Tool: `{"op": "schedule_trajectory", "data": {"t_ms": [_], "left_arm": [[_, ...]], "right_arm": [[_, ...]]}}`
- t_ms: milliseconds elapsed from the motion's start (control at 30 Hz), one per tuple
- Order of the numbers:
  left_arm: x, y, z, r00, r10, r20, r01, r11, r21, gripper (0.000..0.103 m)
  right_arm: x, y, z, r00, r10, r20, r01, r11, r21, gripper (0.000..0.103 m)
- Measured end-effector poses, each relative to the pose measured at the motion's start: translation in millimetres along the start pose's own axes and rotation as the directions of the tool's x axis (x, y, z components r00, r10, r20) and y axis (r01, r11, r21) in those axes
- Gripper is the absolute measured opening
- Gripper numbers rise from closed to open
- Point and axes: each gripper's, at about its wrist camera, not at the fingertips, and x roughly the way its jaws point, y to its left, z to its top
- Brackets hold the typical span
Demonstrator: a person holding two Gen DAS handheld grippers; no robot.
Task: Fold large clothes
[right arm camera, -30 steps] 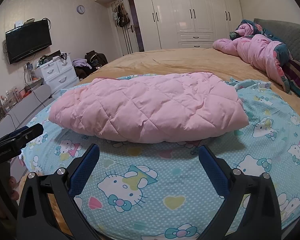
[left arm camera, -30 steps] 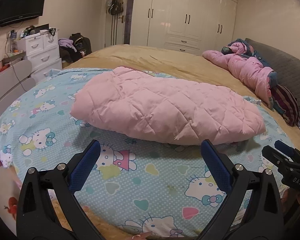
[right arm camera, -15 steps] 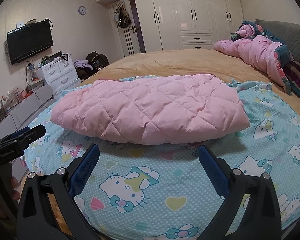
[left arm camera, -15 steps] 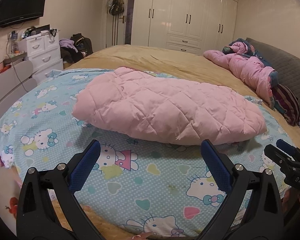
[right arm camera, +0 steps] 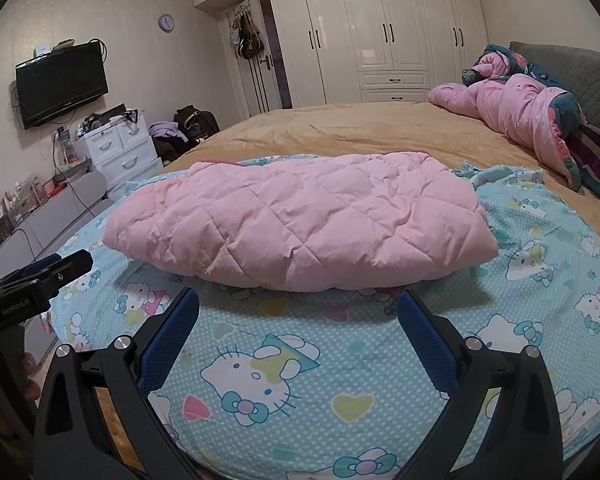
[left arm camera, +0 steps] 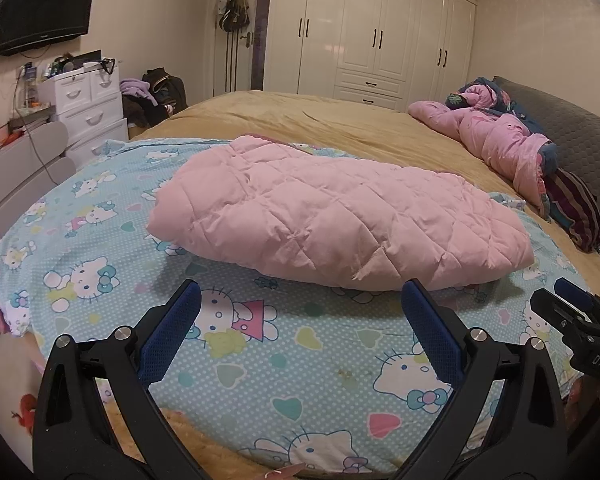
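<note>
A pink quilted coat [left arm camera: 332, 216] [right arm camera: 300, 224] lies folded into a long puffy bundle on a light blue cartoon-cat sheet [left arm camera: 260, 356] [right arm camera: 308, 364] spread over the bed. My left gripper [left arm camera: 300, 304] hovers open just short of the bundle's near edge, nothing between its blue pads. My right gripper [right arm camera: 298, 308] is open too and empty, hanging before the bundle's near edge. Each gripper shows in the other's view: the right one [left arm camera: 572, 316] at the far right, the left one [right arm camera: 48, 276] at the far left.
A tan bedspread [left arm camera: 320, 120] covers the bed beyond the sheet. A crumpled pink duvet [left arm camera: 500, 140] and a striped cushion [left arm camera: 576, 208] lie by the grey headboard. White drawers [left arm camera: 88, 100], a wall TV [left arm camera: 40, 4] and wardrobes [left arm camera: 372, 40] line the room.
Both grippers have drifted slightly back and upward from the bundle; the coat has not moved. Both stay open.
</note>
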Motion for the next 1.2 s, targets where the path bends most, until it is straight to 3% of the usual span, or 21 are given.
{"op": "schedule_trajectory", "data": {"t_ms": [1200], "left_arm": [[-7.8,-2.6,0.8,1.0,0.012,-0.008,-0.012,1.0,0.001,0.094]], "right_arm": [[-5.0,-0.5,-3.9,1.0,-0.006,0.003,0.006,1.0,-0.017,0.099]]}}
